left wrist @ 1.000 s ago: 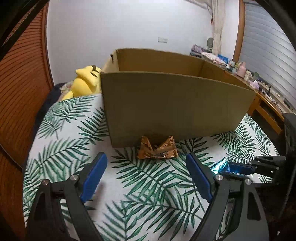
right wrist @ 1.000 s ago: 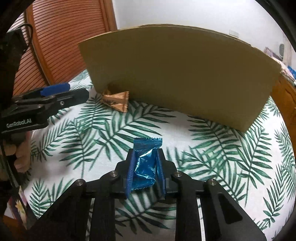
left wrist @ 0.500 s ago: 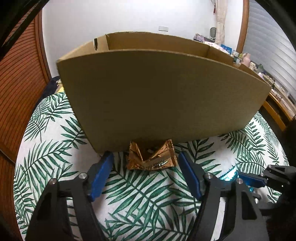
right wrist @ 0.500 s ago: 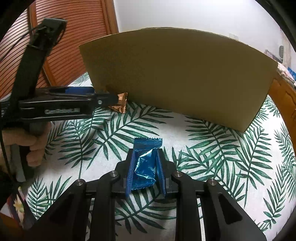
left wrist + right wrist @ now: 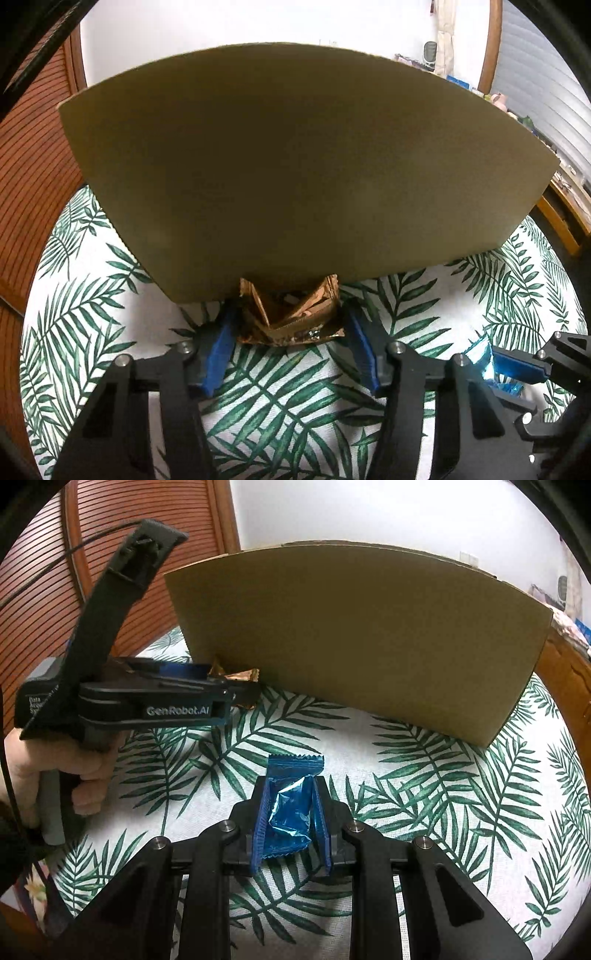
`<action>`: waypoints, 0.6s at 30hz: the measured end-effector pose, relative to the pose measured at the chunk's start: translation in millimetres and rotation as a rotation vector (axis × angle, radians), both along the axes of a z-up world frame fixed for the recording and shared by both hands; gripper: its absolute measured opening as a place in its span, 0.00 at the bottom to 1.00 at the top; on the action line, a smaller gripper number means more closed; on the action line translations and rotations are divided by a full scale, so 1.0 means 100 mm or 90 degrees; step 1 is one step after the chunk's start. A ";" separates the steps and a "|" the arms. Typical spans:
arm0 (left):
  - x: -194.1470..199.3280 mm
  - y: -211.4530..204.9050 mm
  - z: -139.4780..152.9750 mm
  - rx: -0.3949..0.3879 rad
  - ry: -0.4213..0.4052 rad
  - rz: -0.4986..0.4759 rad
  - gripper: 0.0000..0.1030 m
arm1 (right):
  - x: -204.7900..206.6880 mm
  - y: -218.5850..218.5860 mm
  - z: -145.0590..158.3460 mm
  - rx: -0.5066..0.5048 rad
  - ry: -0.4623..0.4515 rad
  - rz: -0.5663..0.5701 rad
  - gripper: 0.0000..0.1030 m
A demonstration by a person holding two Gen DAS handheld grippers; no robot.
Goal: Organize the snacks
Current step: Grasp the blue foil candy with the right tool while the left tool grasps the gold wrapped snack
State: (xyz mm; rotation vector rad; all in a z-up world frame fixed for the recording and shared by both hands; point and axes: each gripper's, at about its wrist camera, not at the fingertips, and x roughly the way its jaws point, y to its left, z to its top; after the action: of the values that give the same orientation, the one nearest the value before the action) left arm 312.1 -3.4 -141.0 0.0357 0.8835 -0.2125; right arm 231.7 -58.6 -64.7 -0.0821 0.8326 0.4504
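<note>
A crumpled copper-brown snack wrapper (image 5: 291,317) lies on the palm-leaf tablecloth against the foot of a tall cardboard box (image 5: 295,166). My left gripper (image 5: 289,309) straddles it, one blue pad at each end, and its jaws are closing; the wrapper does not look squeezed. From the right wrist view the left gripper (image 5: 218,681) reaches in from the left to the same wrapper (image 5: 240,675) at the box (image 5: 369,635). My right gripper (image 5: 290,782) is shut on a shiny blue snack packet (image 5: 290,812) held just above the cloth. That packet (image 5: 478,354) also shows at the left view's lower right.
The box wall hides its inside from both views. A hand (image 5: 55,771) grips the left gripper's handle. A slatted wooden door (image 5: 37,572) stands to the left, and wooden furniture (image 5: 561,229) with clutter stands behind the table's right edge.
My left gripper has moved forward and down to the wrapper, and its jaws have narrowed from wide apart to the wrapper's ends. The right gripper has kept still with the blue packet.
</note>
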 end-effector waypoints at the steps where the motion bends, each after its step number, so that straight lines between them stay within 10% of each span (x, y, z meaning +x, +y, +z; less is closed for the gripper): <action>1: 0.00 0.00 0.00 -0.005 0.000 -0.001 0.50 | 0.00 0.00 0.00 0.001 0.001 0.000 0.21; 18: -0.56 0.15 0.11 -0.038 -0.017 0.006 0.38 | -0.02 -0.01 0.01 0.002 -0.010 0.001 0.21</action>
State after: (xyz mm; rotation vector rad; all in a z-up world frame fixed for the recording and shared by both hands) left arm 256.3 11.3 -130.4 -0.0205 0.8495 -0.2287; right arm 230.2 -59.6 -64.0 -0.0835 0.8166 0.4515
